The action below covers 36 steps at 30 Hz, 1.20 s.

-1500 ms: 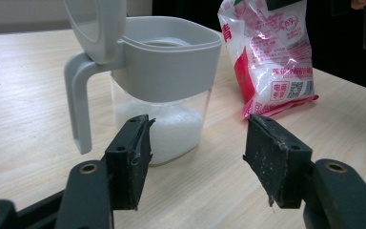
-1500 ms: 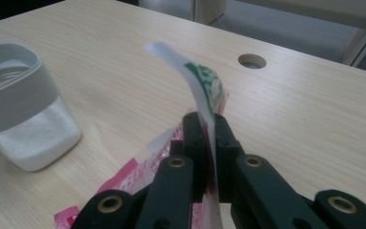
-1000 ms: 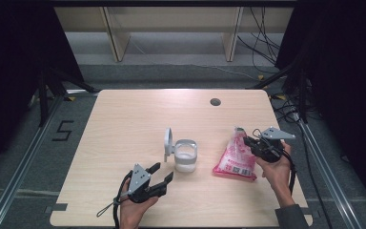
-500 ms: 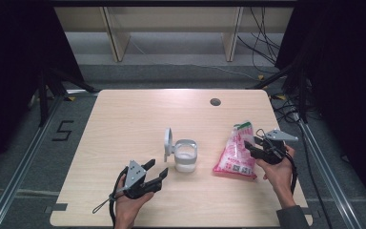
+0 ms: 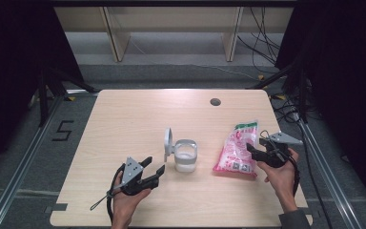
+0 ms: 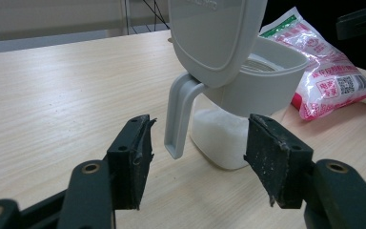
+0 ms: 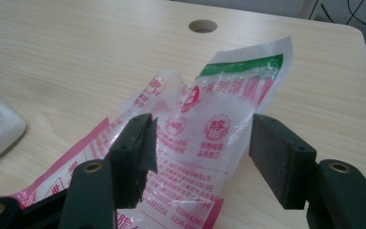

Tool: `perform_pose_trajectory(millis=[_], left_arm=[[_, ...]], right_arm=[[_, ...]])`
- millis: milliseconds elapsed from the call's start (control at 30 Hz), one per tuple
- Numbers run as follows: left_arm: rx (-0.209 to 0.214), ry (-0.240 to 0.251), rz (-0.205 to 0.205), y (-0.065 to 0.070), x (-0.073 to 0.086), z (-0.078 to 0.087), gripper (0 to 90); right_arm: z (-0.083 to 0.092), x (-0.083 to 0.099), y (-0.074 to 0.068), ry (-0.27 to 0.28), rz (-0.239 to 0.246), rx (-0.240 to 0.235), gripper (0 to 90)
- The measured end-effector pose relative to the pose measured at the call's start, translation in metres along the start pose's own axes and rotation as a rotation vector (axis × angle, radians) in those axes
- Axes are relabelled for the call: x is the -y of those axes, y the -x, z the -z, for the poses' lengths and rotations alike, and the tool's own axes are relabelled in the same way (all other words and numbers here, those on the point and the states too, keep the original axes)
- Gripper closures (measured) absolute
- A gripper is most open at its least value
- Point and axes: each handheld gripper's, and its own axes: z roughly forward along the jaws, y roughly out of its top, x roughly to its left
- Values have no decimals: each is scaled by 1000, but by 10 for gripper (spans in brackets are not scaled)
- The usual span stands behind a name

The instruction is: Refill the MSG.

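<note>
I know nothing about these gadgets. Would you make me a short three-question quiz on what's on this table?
1. True or false: the lid of the container stands open.
2. What lies between the jaws of the right gripper: A) the bag, B) a spoon, C) a cup?
3. Fill in: the container's handle points toward the ___ gripper.

Key: 1 true. 2 A; the jaws have just been opening and do not press the bag. 3 left.
</note>
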Motion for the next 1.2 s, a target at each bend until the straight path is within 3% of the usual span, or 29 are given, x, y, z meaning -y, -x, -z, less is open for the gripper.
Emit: perform_pose_trajectory(millis=[33, 67, 100, 133, 167, 500, 733, 833, 933, 967, 1033, 1067, 1100, 1133, 1200], left_arm=[[-5, -3, -3, 0, -1, 1, 410], [-7, -3, -9, -1, -1, 1, 410], [-10, -4, -8, -2, -2, 1, 410], [-12, 0, -7, -3, -2, 1, 411], [-11, 2, -5, -5, -3, 1, 414], [-36, -10, -24, -11, -9, 1, 447], [-49, 13, -30, -17, -14, -3, 560], [-49, 21, -35, -17, -18, -2, 617], [-47, 14, -53, -17, -21, -2, 685], [-49, 8, -83, -16, -22, -2, 713], [-51, 6, -107, -13, -24, -2, 760], [-45, 11, -119, -13, -25, -2, 779], [-40, 11, -113, -11, -26, -3, 800], [-46, 2, -133, -11, -27, -3, 812], [-26, 7, -122, -12, -28, -5, 824]], right_arm=[[0, 0, 3, 14, 26, -9, 413], [3, 0, -1, 1, -6, 6, 411], [4, 0, -1, 4, -3, 4, 409], [3, 1, 0, 29, 22, -7, 407], [5, 1, -1, 20, 39, 7, 405], [5, 4, -28, 14, 89, -73, 397], [6, 10, -40, 4, 120, -116, 395], [10, 12, -45, 3, 95, -125, 395], [14, 15, -47, -11, 94, -126, 395], [13, 16, -48, 3, 98, -138, 395], [13, 18, -48, 6, 118, -146, 395], [15, 19, -50, -11, 104, -146, 396], [13, 19, -49, 7, 140, -147, 396], [13, 20, -50, -5, 134, -156, 396], [12, 21, -51, -4, 129, -160, 396]])
